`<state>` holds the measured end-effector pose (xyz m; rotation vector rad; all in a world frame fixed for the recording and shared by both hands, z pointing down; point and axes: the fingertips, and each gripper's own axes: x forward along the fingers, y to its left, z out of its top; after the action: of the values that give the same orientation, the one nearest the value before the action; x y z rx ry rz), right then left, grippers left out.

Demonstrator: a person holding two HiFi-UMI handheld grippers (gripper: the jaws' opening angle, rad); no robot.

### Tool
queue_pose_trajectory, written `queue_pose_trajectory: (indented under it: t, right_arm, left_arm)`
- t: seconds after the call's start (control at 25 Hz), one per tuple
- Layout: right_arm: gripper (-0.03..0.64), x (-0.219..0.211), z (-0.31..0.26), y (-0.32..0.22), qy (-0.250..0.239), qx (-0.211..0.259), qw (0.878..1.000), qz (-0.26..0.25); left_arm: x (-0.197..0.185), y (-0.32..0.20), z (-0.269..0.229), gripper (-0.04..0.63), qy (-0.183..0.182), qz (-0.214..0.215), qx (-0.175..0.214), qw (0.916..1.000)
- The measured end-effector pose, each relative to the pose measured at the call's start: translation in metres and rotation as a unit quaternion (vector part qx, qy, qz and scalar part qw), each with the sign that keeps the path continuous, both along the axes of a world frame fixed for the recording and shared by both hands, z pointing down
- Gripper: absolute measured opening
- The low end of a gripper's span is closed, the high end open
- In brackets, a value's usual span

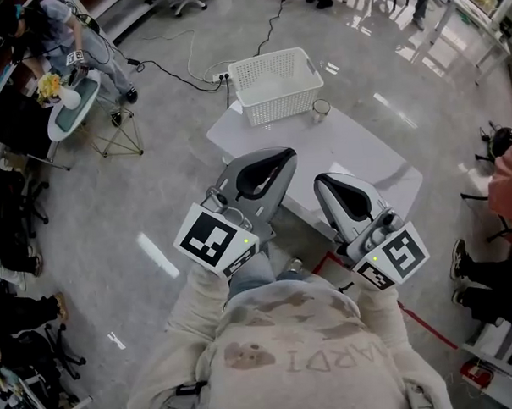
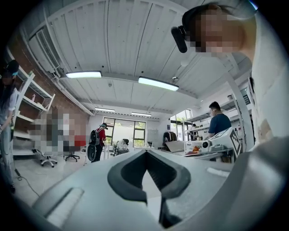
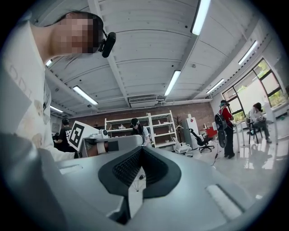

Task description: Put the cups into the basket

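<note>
One cup (image 1: 320, 110) sits beside the basket (image 1: 277, 107), well beyond the fingers (image 1: 276, 180).

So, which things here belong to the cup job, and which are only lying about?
For the job: cup, basket, white table, left gripper, right gripper.
Lying about: floor cable, power strip, small oval table.
</note>
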<state>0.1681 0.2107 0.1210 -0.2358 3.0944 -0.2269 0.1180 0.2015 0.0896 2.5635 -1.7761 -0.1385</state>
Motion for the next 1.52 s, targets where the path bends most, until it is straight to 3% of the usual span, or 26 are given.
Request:
queue_pose_trajectory:
  t: [0.36, 0.84, 1.16, 1.52]
  right_arm:
    - [0.023, -0.065, 0.007, -0.075, 0.006, -0.014, 0.998, 0.066]
    - [0.023, -0.153, 0.019, -0.160, 0.009, -0.031, 0.983, 0.180]
    - [0.023, -0.152, 0.041, -0.213, 0.029, -0.054, 0.969, 0.240]
    - [0.024, -0.113, 0.101, -0.281, 0.061, -0.093, 0.958, 0.265]
  left_arm:
    - [-0.056, -0.084, 0.011, 0.001, -0.002, 0.076, -0.016, 0.9970]
    - [-0.132, -0.174, 0.021, 0.001, -0.017, 0.198, -0.024, 0.9798]
    - [-0.139, -0.231, 0.028, 0.001, 0.006, 0.232, -0.023, 0.9724]
    - [-0.108, -0.287, 0.041, 0.001, 0.011, 0.246, -0.014, 0.9691]
